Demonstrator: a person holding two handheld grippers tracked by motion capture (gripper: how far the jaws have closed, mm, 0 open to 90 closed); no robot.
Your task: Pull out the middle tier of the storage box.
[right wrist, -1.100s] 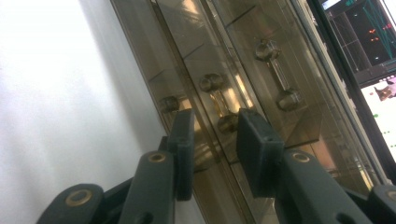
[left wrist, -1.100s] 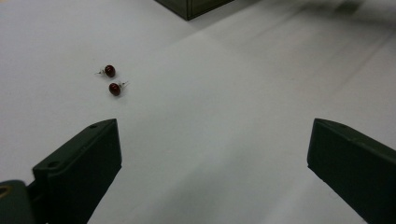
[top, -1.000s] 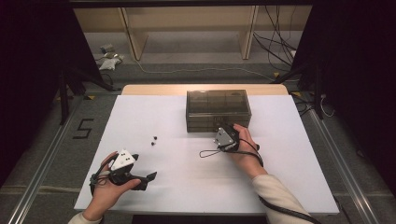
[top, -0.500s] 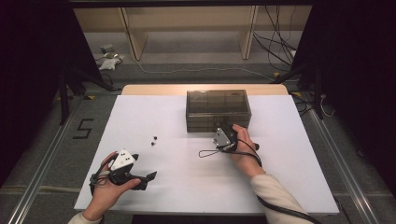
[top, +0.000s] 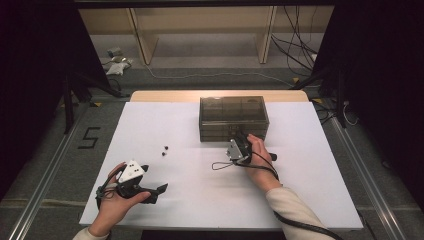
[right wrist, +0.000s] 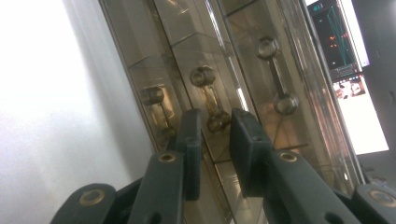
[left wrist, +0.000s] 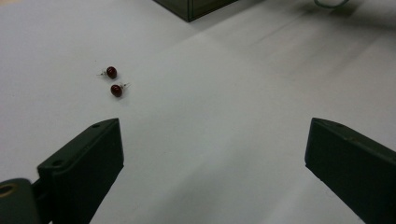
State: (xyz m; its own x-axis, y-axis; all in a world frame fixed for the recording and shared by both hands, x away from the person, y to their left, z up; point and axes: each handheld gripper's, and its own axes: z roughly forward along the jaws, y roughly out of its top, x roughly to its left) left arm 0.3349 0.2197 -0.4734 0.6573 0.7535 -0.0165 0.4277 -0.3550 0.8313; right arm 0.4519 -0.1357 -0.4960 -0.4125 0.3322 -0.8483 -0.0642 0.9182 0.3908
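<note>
A smoked, see-through drawer box [top: 233, 117] stands at the table's back centre. Two small red stud earrings [top: 164, 150] lie on the white sheet to its left; in the left gripper view the earrings [left wrist: 116, 90] sit ahead and to the left of the jaws. My left gripper [top: 154, 179] rests near the front left, open with nothing between its jaws [left wrist: 212, 154]. My right gripper [top: 241, 140] is at the box's front. Its jaws have just been closing and now straddle the middle drawer handle [right wrist: 209, 98], with a thin gap still showing beside it [right wrist: 215, 135].
Two more drawer handles [right wrist: 156, 105] [right wrist: 278, 74] flank the middle one. White sheet [top: 200, 200] covers the table out to its edges. Cables trail from both grippers. Beyond the table are a floor with cables and a wooden frame [top: 140, 35].
The right gripper's jaws have narrowed at the box front. Both hands stay where they were, and the earrings have not moved.
</note>
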